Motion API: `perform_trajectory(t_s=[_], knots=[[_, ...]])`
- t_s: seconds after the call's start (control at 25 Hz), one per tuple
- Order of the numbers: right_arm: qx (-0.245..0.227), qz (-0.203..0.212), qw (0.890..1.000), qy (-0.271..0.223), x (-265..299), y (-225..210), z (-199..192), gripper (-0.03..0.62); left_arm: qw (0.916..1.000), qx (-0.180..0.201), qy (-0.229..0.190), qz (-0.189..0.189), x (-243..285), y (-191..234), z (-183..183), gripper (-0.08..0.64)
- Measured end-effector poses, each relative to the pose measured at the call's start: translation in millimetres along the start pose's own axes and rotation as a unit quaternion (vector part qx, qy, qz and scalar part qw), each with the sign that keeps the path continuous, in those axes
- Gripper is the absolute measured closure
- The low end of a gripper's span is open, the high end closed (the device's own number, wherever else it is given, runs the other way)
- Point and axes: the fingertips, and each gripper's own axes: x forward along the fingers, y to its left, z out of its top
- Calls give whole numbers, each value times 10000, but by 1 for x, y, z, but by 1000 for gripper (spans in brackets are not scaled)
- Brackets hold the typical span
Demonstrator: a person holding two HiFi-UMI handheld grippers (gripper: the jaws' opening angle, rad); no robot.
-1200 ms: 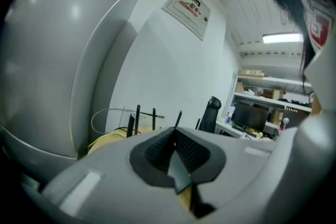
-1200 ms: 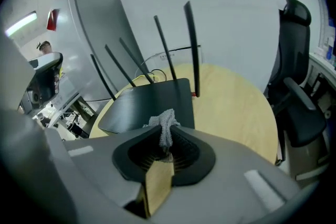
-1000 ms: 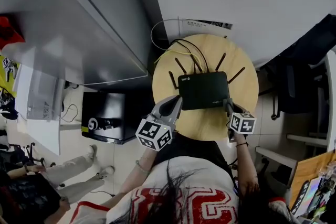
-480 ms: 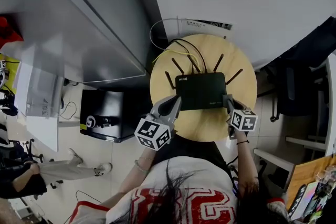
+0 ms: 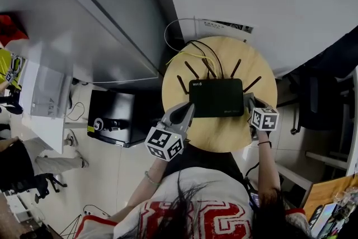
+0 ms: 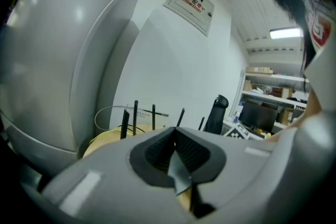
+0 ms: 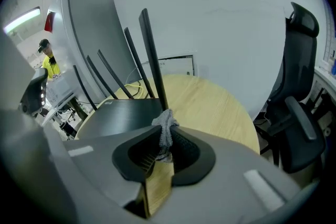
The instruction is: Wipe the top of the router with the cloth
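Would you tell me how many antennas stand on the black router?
5 thin black antennas on the flat black router's back edge: far left, inner left, middle beside black cables (less sure), inner right, far right.

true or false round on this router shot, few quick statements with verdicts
1. The right claw grips a grey cloth. True.
2. The router sits on a square glass table. False: the table is round and wooden.
3. The cloth is spread flat over the router's top. False: it is bunched up in the right claw, by the router's right edge.
4. The left claw is shut on nothing. True.
5. The router is white. False: it is black.
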Motion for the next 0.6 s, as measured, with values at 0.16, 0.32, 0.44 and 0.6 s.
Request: perform_trajectory(t_s=[0.16, 0.32, 0.44, 0.6], knots=[[-99, 41, 9999, 129, 11, -4, 0, 555, 9999, -32, 47, 145, -4, 2, -4, 558], [-174, 88, 9995, 230, 21, -5, -3, 555, 9997, -59, 112, 220, -8, 2, -8, 558], [-175, 110, 9993, 313, 27, -6, -9, 555, 9995, -62, 165, 266, -8, 2, -11, 558], [-167, 170, 9990, 366, 27, -2, -16, 555, 9994, -73, 197, 261, -7, 1, -12, 558]])
